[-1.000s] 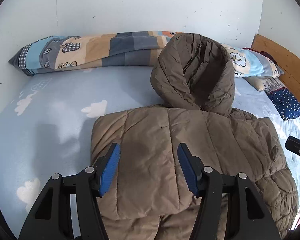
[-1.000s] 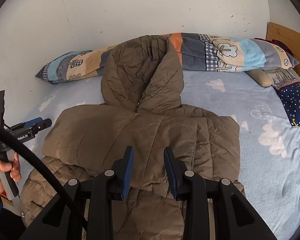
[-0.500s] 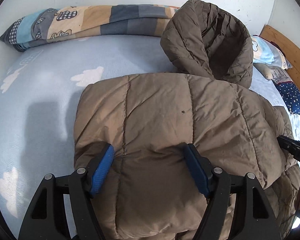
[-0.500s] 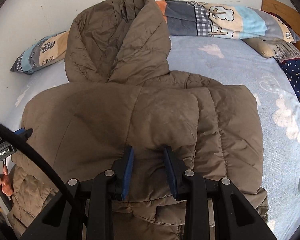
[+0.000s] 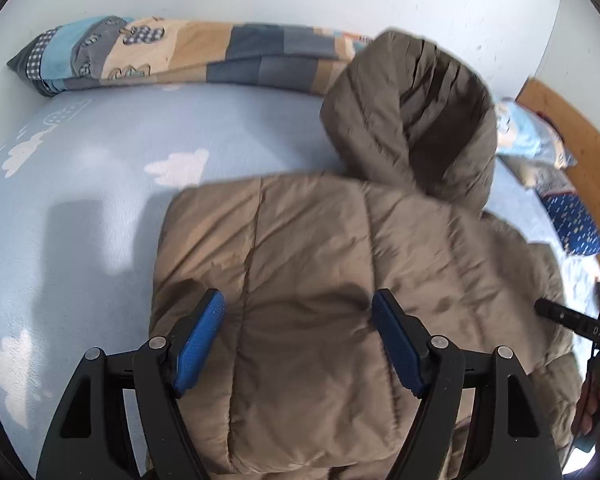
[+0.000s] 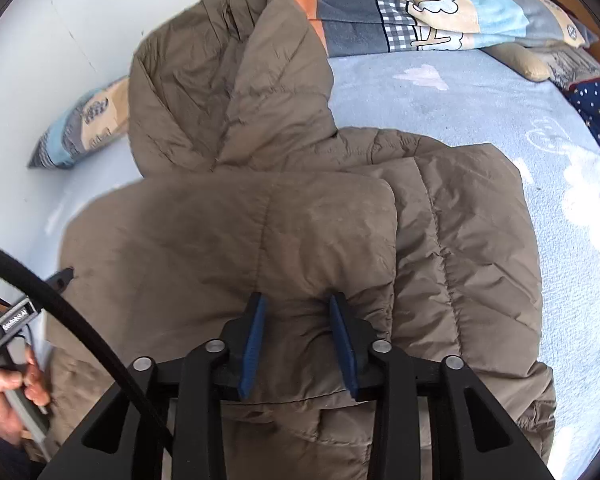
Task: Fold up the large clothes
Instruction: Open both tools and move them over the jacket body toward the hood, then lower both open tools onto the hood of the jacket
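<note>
Both grippers have dropped closer to the brown puffer jacket (image 5: 320, 280), and their jaws have just been opening. On the left, the left gripper (image 5: 298, 336) stands wide, its blue pads clear of the fabric between them. Rightward, the right gripper (image 6: 296, 344) is partly parted around a fold. Folded, the jacket lies on the blue cloud-print bed sheet (image 5: 80, 184).

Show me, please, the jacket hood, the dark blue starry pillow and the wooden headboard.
jacket hood (image 6: 228, 80): right wrist view, on its quilted outer side.
dark blue starry pillow (image 6: 598, 114): right wrist view, on its top face.
wooden headboard (image 5: 580, 136): left wrist view, on its plank.
</note>
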`<state>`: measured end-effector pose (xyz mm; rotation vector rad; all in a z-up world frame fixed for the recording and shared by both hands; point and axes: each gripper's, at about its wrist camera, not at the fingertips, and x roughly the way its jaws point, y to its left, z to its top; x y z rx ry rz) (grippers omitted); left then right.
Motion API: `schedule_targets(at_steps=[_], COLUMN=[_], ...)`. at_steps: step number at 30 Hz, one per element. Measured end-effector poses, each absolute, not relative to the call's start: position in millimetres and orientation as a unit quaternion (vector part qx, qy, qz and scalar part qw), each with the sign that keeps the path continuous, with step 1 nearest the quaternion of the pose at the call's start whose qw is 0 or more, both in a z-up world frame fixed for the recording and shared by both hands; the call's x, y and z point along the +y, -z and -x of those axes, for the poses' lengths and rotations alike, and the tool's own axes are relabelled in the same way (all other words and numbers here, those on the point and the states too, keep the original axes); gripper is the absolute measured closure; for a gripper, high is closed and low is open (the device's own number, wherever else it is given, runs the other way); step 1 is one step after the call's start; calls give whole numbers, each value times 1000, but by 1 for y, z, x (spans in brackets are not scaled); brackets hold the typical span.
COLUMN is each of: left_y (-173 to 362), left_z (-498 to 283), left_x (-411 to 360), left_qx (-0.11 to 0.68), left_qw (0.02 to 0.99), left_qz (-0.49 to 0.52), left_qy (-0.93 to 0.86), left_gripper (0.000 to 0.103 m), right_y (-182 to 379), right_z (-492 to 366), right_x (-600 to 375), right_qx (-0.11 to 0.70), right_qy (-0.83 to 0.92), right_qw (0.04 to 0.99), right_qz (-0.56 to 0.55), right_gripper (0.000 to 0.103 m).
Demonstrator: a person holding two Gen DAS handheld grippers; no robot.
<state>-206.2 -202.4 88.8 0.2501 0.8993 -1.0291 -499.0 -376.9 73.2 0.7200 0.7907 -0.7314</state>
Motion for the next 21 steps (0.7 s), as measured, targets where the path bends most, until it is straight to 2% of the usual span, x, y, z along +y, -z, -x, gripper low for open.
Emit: schedule_targets(at_steps=[1,7,21], left_y=[-96,-116,-143], left_z=[206,205,244], left_x=[-200,-191,-178], left_qx=[407,380,261], left_qw=[772,793,830], left_qz=[-106,-102,-187], left_qy=[477,465,456], left_gripper=[27,27,27], right_y=[-78,-100,-111], right_z=[502,522,534], right_x=[-376,-375,-364], right_qx=[356,305,295], right_qy=[334,324,330], right_qw=[801,818,821], right_qz=[-345,-364,-360], right_gripper=[58,57,57])
